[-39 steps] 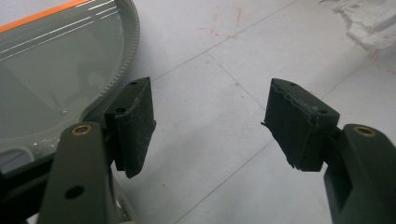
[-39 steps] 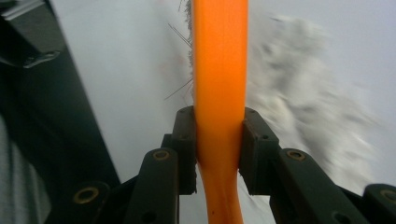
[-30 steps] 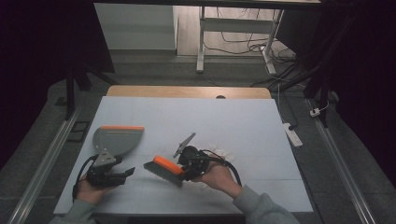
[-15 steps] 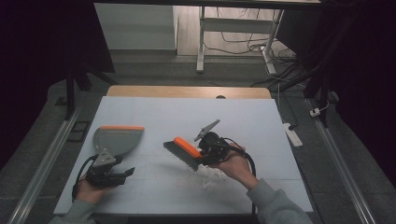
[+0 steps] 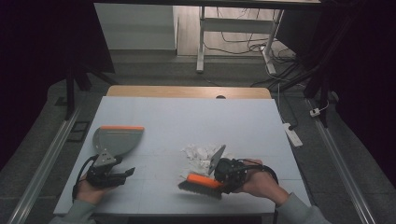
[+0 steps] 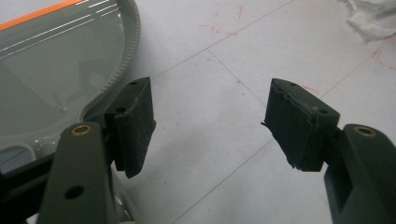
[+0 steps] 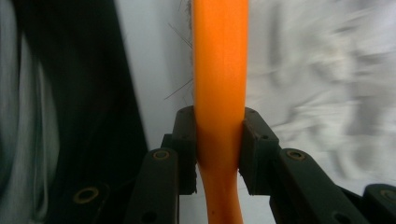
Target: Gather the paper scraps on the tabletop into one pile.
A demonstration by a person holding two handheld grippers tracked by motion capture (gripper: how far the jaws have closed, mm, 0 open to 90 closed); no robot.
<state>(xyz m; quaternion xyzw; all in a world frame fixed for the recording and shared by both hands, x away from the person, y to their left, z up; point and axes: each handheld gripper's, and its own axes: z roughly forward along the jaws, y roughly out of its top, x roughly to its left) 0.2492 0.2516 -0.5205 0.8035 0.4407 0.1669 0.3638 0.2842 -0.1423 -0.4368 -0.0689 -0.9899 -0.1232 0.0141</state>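
The right gripper (image 5: 223, 176) clamps a small hand brush with an orange plastic back and dark bristles (image 5: 201, 184), just beside the heap of white paper scraps (image 5: 201, 155). The left gripper (image 6: 208, 123) is open, holding nothing.

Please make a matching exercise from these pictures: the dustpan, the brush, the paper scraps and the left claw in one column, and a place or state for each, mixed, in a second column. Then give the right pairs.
Column 1
1. dustpan
2. brush
3. paper scraps
4. left claw

Column 2
A. white pile near the table's middle
B. open, nothing between its jaws
C. clamped in the right claw
D. lies flat at the table's left, orange-edged

Pairs: 1-D, 2-C, 3-A, 4-B
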